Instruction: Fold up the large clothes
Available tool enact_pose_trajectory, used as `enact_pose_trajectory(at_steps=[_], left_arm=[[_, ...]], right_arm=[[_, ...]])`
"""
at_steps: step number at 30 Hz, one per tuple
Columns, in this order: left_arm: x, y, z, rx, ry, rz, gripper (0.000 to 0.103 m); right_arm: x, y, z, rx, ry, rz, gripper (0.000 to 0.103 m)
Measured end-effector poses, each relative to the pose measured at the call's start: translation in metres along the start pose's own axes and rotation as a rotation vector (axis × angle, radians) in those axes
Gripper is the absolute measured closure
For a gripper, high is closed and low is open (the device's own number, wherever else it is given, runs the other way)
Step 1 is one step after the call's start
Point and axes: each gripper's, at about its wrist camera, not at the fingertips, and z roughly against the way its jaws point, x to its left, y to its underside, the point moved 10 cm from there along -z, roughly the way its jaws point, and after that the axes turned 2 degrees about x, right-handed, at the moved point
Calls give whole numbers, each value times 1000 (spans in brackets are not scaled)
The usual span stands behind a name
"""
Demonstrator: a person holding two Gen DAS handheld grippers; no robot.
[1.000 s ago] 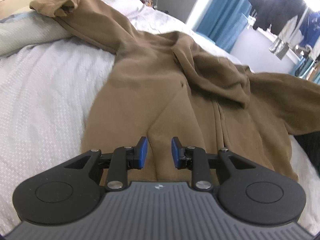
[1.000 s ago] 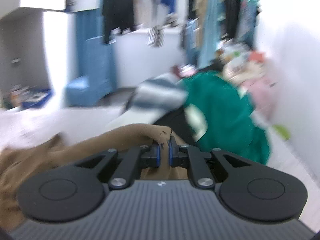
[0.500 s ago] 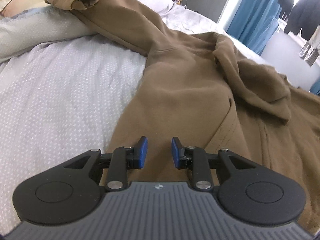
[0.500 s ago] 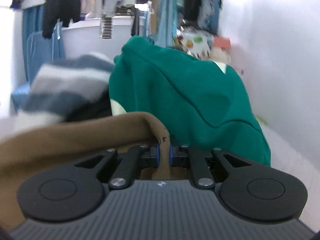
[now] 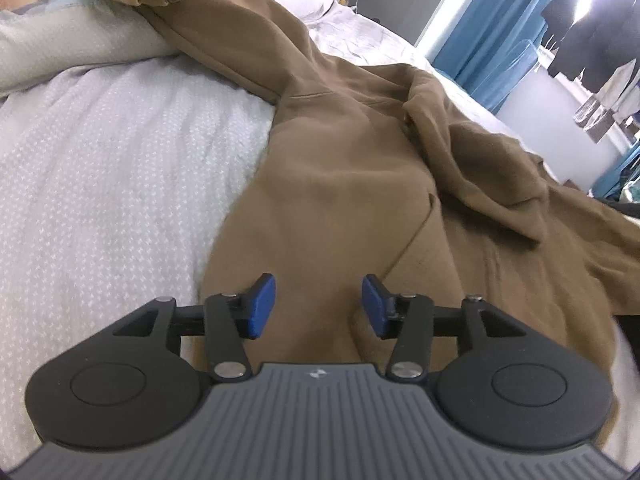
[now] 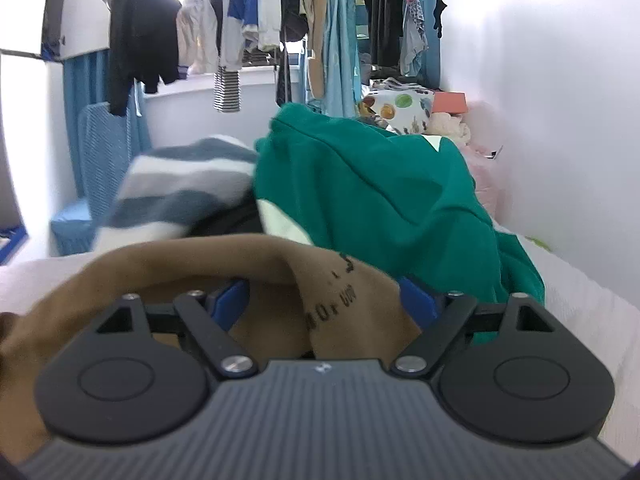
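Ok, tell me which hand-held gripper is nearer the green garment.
Right. The right hand-held gripper sits just before the green garment, brown hoodie between its jaws; the left hand-held gripper hovers over the hoodie's body.

Left gripper [image 5: 318,306], jaws apart, hovers over the brown hoodie [image 5: 360,184] spread on the bedsheet [image 5: 100,160].

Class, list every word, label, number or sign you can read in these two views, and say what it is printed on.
Dark print on the brown garment, between the right gripper fingers: some characters, creased and too blurred to read.
Small white logo on each gripper body: a symbol, no letters.
No other readable text.
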Motion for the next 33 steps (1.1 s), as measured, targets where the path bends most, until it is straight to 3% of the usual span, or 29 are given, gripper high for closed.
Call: enact_pose_trajectory(at_steps=[7,10,16,20,26,33], left_arm=[[-4,7,22,-5,35,-17,43],[0,9,31,-1,47,-6,40],[11,17,40,24,58,28,37],[16,21,42,40,40,26,34],[31,21,42,42,-34,56,26],[43,28,27,99,-43,108,26]], right_arm=[[48,54,97,73,-158,-81,20],[79,89,138,164,-252,-110,20],[123,171,201,441,-427,-227,20],[133,220,215,592,-457,-236,20],[125,279,207,758,-398,-224,20],[135,288,202,726,-402,-208,17]])
